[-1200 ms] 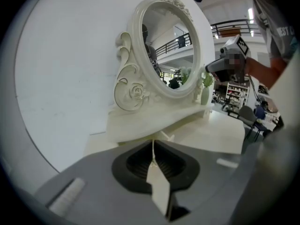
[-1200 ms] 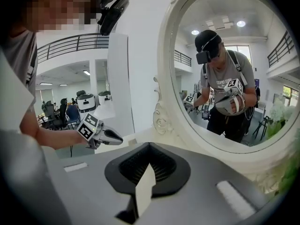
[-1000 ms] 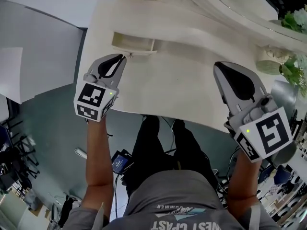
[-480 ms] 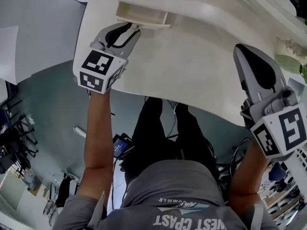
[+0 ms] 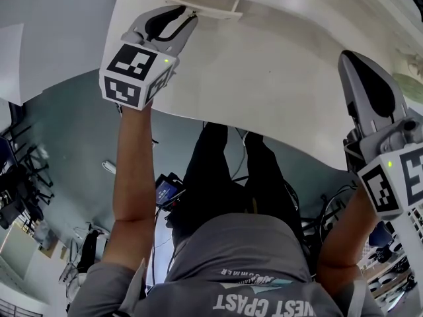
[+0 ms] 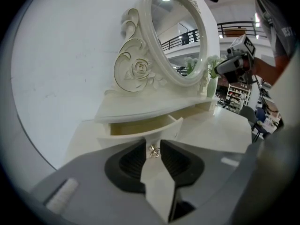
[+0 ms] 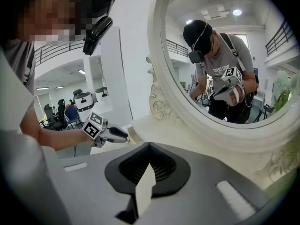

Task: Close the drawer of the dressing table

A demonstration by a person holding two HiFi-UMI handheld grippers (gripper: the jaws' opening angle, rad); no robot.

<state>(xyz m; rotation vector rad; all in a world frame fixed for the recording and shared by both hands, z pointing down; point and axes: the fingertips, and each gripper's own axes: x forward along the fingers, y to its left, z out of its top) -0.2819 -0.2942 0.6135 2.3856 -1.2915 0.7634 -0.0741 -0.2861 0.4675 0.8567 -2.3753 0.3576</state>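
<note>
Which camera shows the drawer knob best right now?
Left gripper view: the knob sits between the closing jaws of the left claw. Head view shows only the open drawer; the claw covers the knob. Right gripper view misses it.

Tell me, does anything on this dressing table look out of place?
Only the drawer: it stands pulled out from under the shelf below the mirror, with its inside showing. Nothing looks spilled or broken.

The dressing table (image 5: pixel 264 78) is smooth and cream-painted, with a soft sheen. Its drawer knob (image 6: pixel 153 151) is shiny metal. The carved mirror frame (image 6: pixel 149 41) looks glossy, with gilt edging.
</note>
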